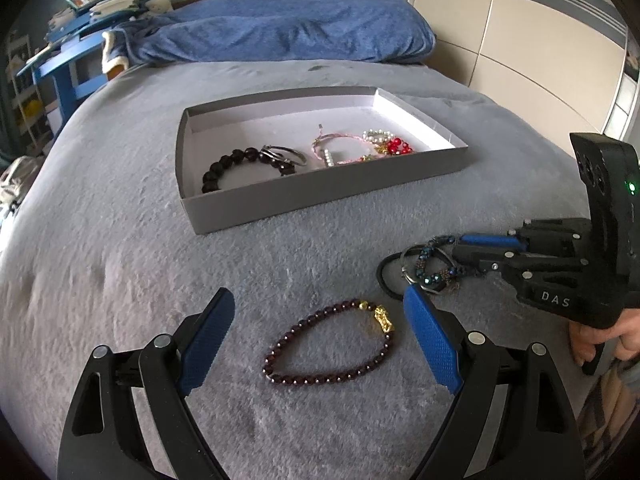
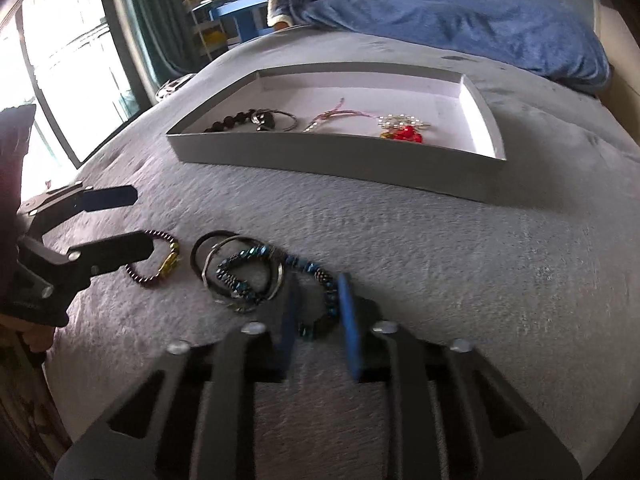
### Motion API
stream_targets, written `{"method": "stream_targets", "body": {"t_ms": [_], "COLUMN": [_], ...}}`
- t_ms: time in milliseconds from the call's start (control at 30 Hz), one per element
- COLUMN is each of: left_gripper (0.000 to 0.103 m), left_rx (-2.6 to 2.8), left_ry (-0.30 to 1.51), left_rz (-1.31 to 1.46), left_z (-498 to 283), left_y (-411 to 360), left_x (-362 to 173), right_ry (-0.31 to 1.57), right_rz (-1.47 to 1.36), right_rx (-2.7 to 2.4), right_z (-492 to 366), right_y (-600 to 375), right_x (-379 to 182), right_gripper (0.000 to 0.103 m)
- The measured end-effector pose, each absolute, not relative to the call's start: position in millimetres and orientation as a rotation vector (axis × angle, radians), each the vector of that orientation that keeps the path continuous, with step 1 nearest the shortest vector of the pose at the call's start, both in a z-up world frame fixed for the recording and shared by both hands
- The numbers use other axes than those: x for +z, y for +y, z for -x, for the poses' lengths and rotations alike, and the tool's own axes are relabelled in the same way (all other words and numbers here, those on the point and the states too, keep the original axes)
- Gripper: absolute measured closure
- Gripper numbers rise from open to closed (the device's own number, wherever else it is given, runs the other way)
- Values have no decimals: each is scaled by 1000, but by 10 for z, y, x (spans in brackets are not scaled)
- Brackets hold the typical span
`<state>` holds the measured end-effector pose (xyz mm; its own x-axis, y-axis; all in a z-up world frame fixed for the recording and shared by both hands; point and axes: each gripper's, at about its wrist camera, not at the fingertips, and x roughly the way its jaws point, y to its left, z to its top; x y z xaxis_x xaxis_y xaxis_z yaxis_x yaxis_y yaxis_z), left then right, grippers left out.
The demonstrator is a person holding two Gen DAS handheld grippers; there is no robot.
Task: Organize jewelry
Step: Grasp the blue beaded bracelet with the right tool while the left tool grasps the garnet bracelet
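A grey tray on the bed holds a black bead bracelet, a silver ring bangle, a pink cord bracelet and red and pearl beads. A dark garnet bracelet with a gold charm lies between the fingers of my open left gripper. My right gripper has its jaws narrowed around the blue beaded bracelet, beside a silver bangle and a black hair tie.
The bed is covered by a grey fleece blanket. A blue pillow lies at the head. A blue desk with books stands at the left, a wardrobe at the right, a window beyond.
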<state>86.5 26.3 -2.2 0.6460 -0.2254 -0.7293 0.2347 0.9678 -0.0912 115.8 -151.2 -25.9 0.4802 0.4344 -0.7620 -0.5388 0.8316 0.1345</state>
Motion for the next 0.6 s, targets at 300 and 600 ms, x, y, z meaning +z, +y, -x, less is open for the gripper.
{"method": "stream_targets", "body": {"t_ms": [300,600], "left_gripper": [17,17], "left_rx": [-238,-248], "left_ry": [834,859], "left_rz": [13,-19], "left_z": [-826,-777], "left_y": [356,321], "left_x": [-32,-91], "right_ry": [799,847], "right_rz": [1,-54], "right_rx": [494,371], "right_z": [-1190,-1302], "right_y": [-1909,-2150], "right_x": [-26,-129], "right_gripper": [96,96]}}
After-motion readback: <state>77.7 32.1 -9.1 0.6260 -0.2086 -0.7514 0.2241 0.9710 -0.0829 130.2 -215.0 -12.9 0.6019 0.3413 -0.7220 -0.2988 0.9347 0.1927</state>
